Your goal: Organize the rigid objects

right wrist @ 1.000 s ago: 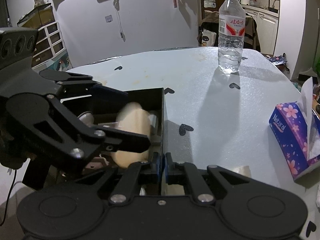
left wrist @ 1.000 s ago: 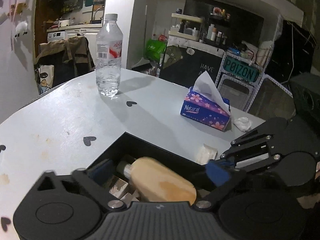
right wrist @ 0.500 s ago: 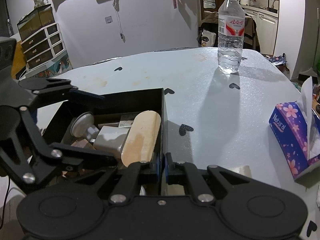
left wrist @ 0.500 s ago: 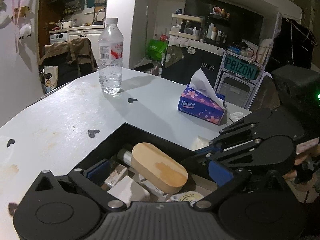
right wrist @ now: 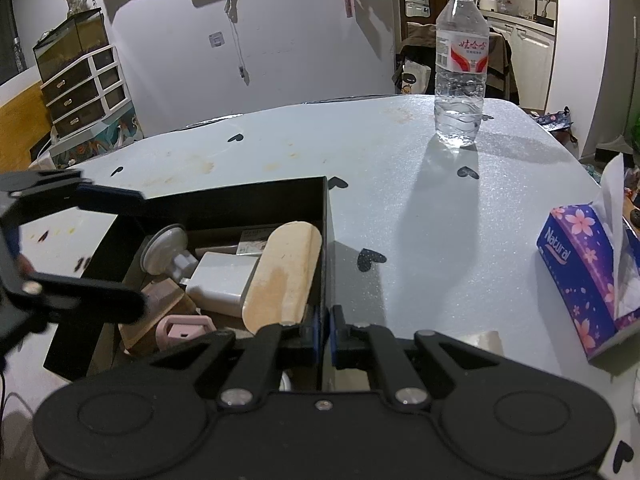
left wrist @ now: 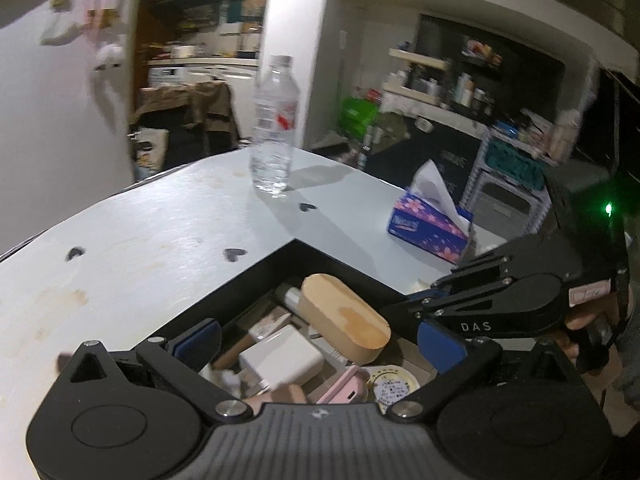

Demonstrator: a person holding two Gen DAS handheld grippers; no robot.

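Black box (right wrist: 224, 200) filled: wooden case (right wrist: 284, 272), charger (right wrist: 224, 280) inside. Right gripper (right wrist: 325, 330) pinching box wall; left gripper (left wrist: 316, 340) spread, empty. Bottle (right wrist: 460, 68), tissues (right wrist: 580, 276) left on worktop (right wrist: 420, 220).

The left wrist camera sits just behind its own hand-held gripper (left wrist: 320, 344) and looks steeply down over the near corner of the black box (left wrist: 256, 280), close enough that the box contents fill the lower middle. It faces across the table (left wrist: 160, 232) toward cluttered shelves and a kitchen doorway. The right wrist camera looks along the right hand-held gripper (right wrist: 325, 332) from the box's other side, tilted down, facing a white wall with a drawer unit. Both views share the box, the water bottle (right wrist: 460, 68), the tissue box (right wrist: 580, 272) and the heart-marked tabletop; each also catches the other hand-held gripper at its edge.
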